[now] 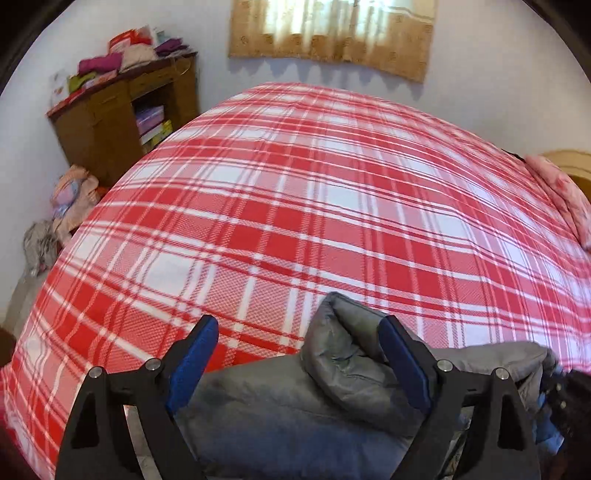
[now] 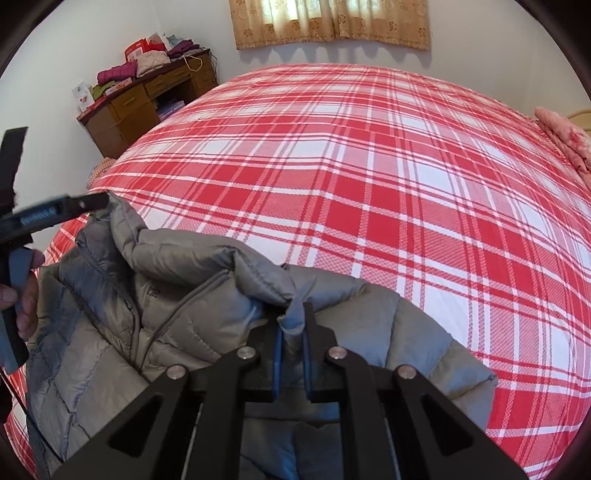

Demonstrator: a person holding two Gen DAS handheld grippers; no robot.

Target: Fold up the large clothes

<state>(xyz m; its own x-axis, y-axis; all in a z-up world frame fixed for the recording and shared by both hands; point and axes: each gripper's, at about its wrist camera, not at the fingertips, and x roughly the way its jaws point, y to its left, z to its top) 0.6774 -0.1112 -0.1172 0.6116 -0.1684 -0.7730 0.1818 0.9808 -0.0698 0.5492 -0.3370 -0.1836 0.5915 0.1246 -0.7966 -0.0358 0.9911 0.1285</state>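
A grey puffer jacket (image 2: 155,295) lies at the near edge of the bed with the red and white plaid cover (image 2: 351,166). My right gripper (image 2: 293,321) is shut on a fold of the jacket at its collar or shoulder. My left gripper (image 1: 299,328) is open, its blue pads on either side of a raised fold of the jacket (image 1: 343,354); the fold rests against the right pad. The left gripper also shows at the left edge of the right wrist view (image 2: 92,201), its tip at the jacket's upper left corner.
A brown wooden desk (image 2: 147,99) piled with folded clothes stands by the far left wall. A pink quilt (image 2: 565,136) lies at the bed's right edge. A heap of clothes (image 1: 70,199) lies left of the bed. A curtained window (image 2: 332,22) is on the back wall.
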